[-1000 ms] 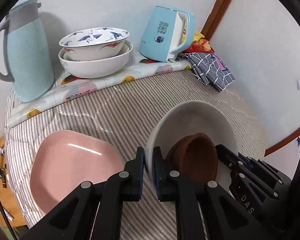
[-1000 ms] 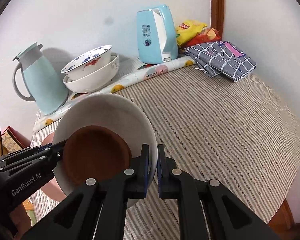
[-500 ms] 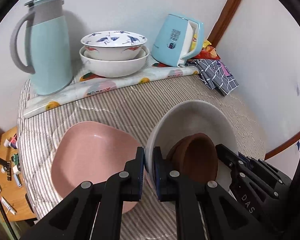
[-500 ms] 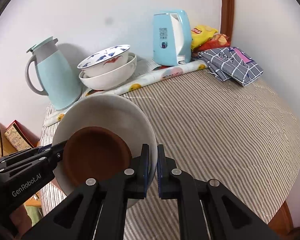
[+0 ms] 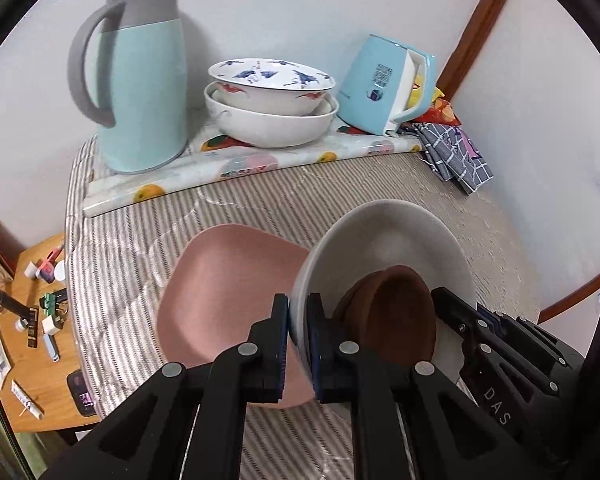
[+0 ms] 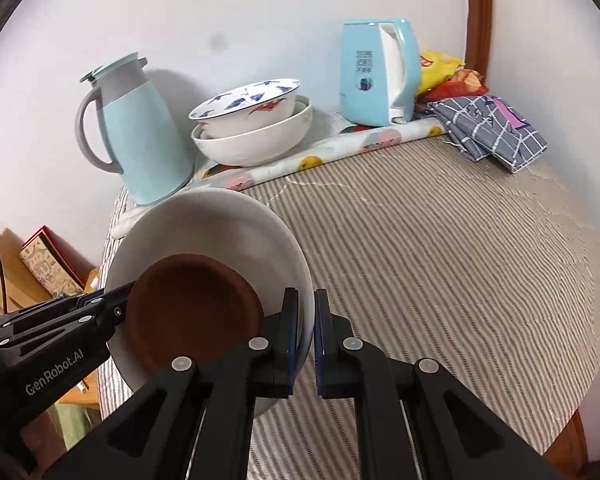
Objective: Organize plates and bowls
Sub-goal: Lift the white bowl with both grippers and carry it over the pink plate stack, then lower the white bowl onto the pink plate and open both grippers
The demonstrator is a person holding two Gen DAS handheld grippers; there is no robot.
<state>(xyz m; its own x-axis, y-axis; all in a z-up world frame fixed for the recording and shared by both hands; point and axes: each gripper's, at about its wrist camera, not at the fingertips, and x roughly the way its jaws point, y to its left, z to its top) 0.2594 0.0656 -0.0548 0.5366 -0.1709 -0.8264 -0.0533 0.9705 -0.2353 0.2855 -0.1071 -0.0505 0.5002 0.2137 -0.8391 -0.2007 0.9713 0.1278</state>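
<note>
Both grippers hold one white bowl point(image 5: 396, 236) point(image 6: 216, 228) by opposite rims, lifted above the striped table. My left gripper point(image 5: 298, 320) is shut on its left rim. My right gripper point(image 6: 306, 316) is shut on its right rim. A small brown bowl point(image 5: 396, 312) point(image 6: 192, 308) lies tilted inside it. A pink plate point(image 5: 228, 292) lies on the table below and left of the white bowl. Two stacked bowls point(image 5: 270, 108) point(image 6: 252, 124), the top one with blue birds, stand at the back by the wall.
A light blue thermos jug point(image 5: 140, 76) point(image 6: 140, 136) stands back left and a blue kettle point(image 5: 384, 84) point(image 6: 376, 72) back right, on a fruit-print mat point(image 5: 236, 164). A folded checked cloth point(image 6: 496, 132) and snack bags point(image 6: 444, 72) lie far right. A cluttered wooden side table point(image 5: 24, 312) is left.
Both grippers have carried the white bowl with the brown bowl leftward and up; the pink plate now lies partly beneath it and the back items look farther right in view.
</note>
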